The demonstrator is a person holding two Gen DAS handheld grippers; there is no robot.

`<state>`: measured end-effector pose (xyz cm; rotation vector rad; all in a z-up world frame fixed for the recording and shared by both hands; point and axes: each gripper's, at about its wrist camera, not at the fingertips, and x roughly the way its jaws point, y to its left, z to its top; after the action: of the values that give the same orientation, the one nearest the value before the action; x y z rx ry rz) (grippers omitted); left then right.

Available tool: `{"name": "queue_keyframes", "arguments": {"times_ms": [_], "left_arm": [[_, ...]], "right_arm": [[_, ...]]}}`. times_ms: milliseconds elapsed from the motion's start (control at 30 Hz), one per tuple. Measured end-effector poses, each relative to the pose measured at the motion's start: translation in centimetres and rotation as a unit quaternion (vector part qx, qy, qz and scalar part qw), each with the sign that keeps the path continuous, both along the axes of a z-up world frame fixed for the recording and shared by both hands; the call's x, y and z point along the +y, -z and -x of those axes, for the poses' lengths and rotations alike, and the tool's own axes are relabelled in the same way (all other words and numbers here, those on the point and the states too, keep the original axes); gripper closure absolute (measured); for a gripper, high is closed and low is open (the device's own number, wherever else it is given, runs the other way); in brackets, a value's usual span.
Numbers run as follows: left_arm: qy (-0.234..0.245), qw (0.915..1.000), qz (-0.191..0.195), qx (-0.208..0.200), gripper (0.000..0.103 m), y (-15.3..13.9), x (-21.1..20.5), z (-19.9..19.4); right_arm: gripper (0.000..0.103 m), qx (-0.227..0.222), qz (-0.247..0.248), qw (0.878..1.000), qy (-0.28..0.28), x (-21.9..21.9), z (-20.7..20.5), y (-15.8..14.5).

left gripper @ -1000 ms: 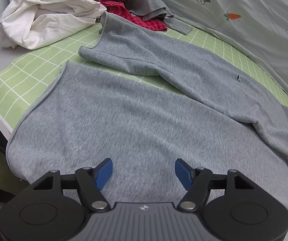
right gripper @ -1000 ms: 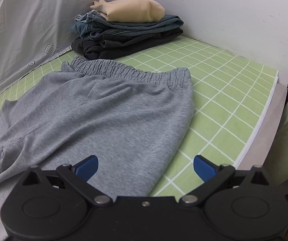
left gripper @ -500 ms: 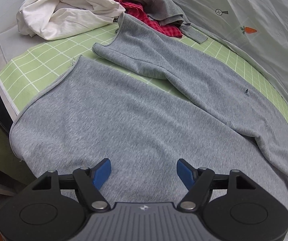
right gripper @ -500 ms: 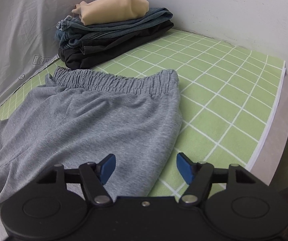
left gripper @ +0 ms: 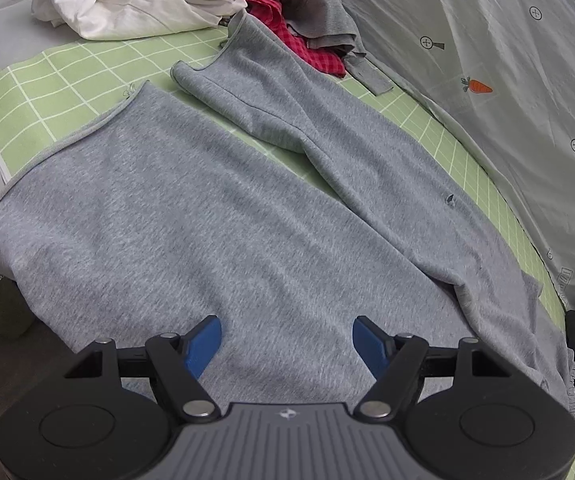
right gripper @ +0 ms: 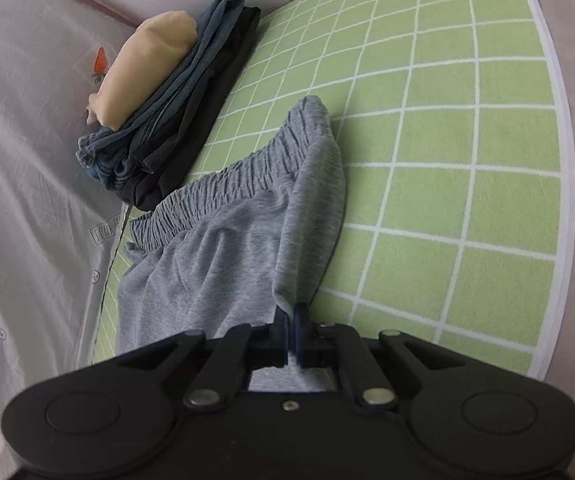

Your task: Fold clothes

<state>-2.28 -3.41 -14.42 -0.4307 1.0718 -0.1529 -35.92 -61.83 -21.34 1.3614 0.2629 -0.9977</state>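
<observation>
Change: a second earlier the right gripper hung spread above the near edge of the grey sweatpants; it had since pressed together on that edge and tipped over, so the cloth rose in a ridge ahead of it.
Meaning: the side seam near the waistband looked secured, so the lengthwise fold, one leg over the other, was judged ready to start at the right end.
Right gripper: pinching a thin gather of grey fabric between its blue pads, no gap showing.
Left gripper: spread wide, holding nothing, hovering over the near leg; whether the pads touched the cloth could not be told.
Sweatpants: flat on the green checked mat, legs running ahead of the left gripper, waistband ahead and left of the right one.
Nearby: folded stack beyond the waistband; white garment and a red one far ahead of the left gripper.
Next: the left gripper probably needed to close on the near leg hem.
</observation>
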Motion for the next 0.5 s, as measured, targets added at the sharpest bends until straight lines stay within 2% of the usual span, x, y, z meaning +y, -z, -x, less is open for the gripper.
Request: {"name": "queue_keyframes", "arguments": {"times_ms": [67, 133, 200, 233, 267, 300, 333, 367, 500], "left_arm": [[0.002, 0.9999, -0.006, 0.009, 0.030, 0.3, -0.2, -0.3], [0.002, 0.9996, -0.022, 0.015, 0.032, 0.6, -0.6, -0.6], [0.002, 0.9989, -0.044, 0.014, 0.040, 0.7, -1.1, -0.9], [0.003, 0.9982, -0.059, 0.011, 0.060, 0.7, -1.5, -1.0], [0.005, 0.9972, -0.074, 0.011, 0.085, 0.7, -1.7, -1.1], [0.007, 0.9961, -0.088, 0.010, 0.096, 0.8, -1.9, -1.3], [0.008, 0.9947, -0.102, 0.010, 0.103, 0.8, -2.1, -1.4], [0.010, 0.9932, -0.116, 0.009, 0.103, 0.9, -2.3, -1.5], [0.014, 0.9934, -0.114, -0.003, 0.103, 0.7, -2.1, -1.9]], "right_arm": [[0.099, -0.013, -0.009, 1.000, 0.012, 0.3, 0.0, 0.1], [0.099, -0.004, -0.002, 1.000, 0.006, 0.6, -0.3, -0.2], [0.099, 0.003, 0.003, 1.000, 0.001, 1.0, -0.6, -0.4], [0.099, 0.004, 0.003, 1.000, 0.001, 1.2, -0.6, -0.4], [0.100, 0.005, 0.003, 1.000, 0.001, 1.3, -0.6, -0.5], [0.099, 0.006, 0.004, 1.000, 0.001, 1.5, -0.6, -0.5], [0.099, 0.009, 0.004, 1.000, 0.001, 1.6, -0.7, -0.5], [0.099, 0.011, 0.006, 1.000, 0.001, 1.7, -0.7, -0.6], [0.099, 0.017, 0.010, 1.000, 0.004, 1.9, -0.8, -0.9]]}}
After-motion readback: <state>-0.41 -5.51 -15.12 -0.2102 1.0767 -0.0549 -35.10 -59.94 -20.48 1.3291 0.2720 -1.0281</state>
